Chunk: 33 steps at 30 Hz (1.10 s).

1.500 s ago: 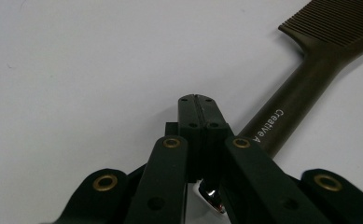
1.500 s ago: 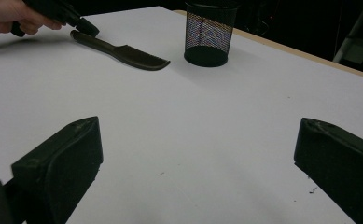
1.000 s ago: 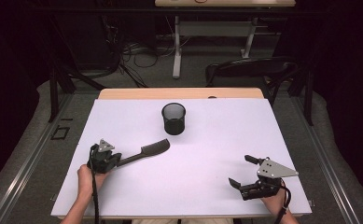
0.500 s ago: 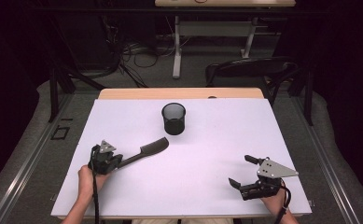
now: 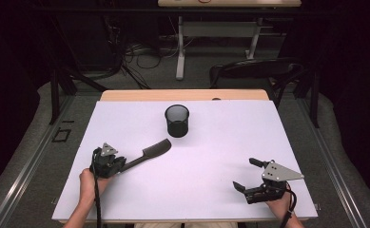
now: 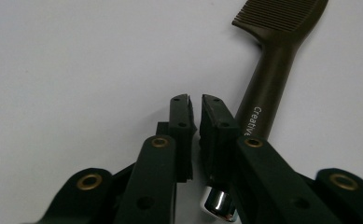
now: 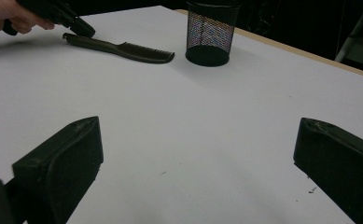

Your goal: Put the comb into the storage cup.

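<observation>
Little has shifted since the earlier frames: both hands sit where they were, and the comb (image 5: 150, 153) lies at the same slant on the table (image 5: 211, 190). What has changed is the left gripper (image 6: 195, 100), whose jaws have just been opening a crack; a narrow slit now shows between the pads, with nothing in it. The comb's handle lies just to the side of those jaws, outside them, so the comb looks released, or not yet gripped.

Nearest the person, the right gripper (image 5: 245, 174) rests low at the near right of the table, its jaws spread wide and empty, well apart from everything else.

Farther in, the comb stretches from beside the left gripper's tips toward the table's middle, teeth end leading, flat on the white surface. Beyond its teeth end stands the black mesh cup (image 5: 177, 120), upright and, as far as I can see, empty.

Judged from this, the likely job of getting the comb into the cup is barely begun: gripping, lifting and dropping it in are all left. Nothing lies between comb and cup. Behind the table, a chair (image 5: 254, 71), desk legs and floor cables stay out of the way.
</observation>
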Motion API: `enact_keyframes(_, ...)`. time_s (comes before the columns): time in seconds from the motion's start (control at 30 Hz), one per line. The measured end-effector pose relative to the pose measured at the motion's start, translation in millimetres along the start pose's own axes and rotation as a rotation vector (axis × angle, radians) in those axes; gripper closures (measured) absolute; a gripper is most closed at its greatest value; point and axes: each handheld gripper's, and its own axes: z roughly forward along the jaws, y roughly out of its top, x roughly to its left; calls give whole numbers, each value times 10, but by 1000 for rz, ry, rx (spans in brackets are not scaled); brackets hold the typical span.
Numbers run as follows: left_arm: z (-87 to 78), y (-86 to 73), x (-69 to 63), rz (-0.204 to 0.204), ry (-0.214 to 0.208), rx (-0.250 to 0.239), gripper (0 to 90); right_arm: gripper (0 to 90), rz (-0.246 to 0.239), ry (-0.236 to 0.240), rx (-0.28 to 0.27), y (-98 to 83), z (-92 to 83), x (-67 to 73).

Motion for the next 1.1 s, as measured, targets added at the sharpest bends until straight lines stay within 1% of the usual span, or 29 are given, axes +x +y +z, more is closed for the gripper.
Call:
enact_keyframes(0.1,-24,8,6,5,4,-13,760,12,-2,0,0,0,0,0)
enact_keyframes(0.13,-53,12,10,2,17,-36,726,12,-2,0,0,-1,1,-2)
enact_keyframes(0.17,-53,12,10,2,17,-36,717,12,-2,0,0,-1,1,-2)
enact_keyframes(0.2,-76,16,12,-1,23,-60,692,12,-4,0,1,-2,0,-5)
enact_keyframes(0.23,-76,16,12,-1,23,-60,665,12,-4,0,1,-2,0,-5)
enact_keyframes(0.27,-100,23,26,0,21,-76,628,12,-5,0,-1,-2,4,-7)
enact_keyframes(0.3,-100,23,26,0,21,-76,607,12,-5,0,-1,-2,4,-7)
enact_keyframes(0.33,-117,32,31,-5,19,-92,568,12,-5,0,-1,-3,5,-8)
enact_keyframes(0.37,-124,38,32,-4,11,-96,542,12,-6,0,-1,-3,5,-8)
enact_keyframes(0.4,-135,42,31,2,12,-100,518,12,-6,0,-1,-3,6,-9)
enact_keyframes(0.43,-135,42,31,2,12,-100,487,12,-6,0,-1,-3,6,-9)
enact_keyframes(0.47,-152,55,30,15,1,-103,439,12,-7,-1,2,-3,6,-7)
enact_keyframes(0.57,-170,66,28,26,-7,-109,368,12,-7,-1,2,-4,6,-8)
enact_keyframes(0.6,-188,84,25,38,-15,-109,339,12,-5,-2,3,-4,5,-8)
enact_keyframes(0.63,-188,84,25,38,-15,-109,309,12,-5,-2,4,-4,3,-8)
enact_keyframes(0.67,-208,100,24,51,-26,-109,290,12,-5,-3,4,-4,3,-9)
enact_keyframes(0.77,-223,114,21,62,-23,-111,227,12,-4,-2,5,-5,3,-10)
enact_keyframes(0.87,-233,136,15,80,-32,-101,173,12,-5,-3,4,-5,2,-11)
enact_keyframes(0.9,-233,136,15,80,-32,-101,161,13,-4,-3,4,-5,3,-11)
enact_keyframes(1.03,-237,155,0,95,-42,-94,142,12,-5,2,5,-6,7,-12)
enact_keyframes(1.07,-237,167,-16,107,-41,-84,126,12,-3,2,5,-6,8,-12)
enact_keyframes(1.1,-237,167,-16,107,-41,-84,112,12,-3,2,5,-6,8,-12)
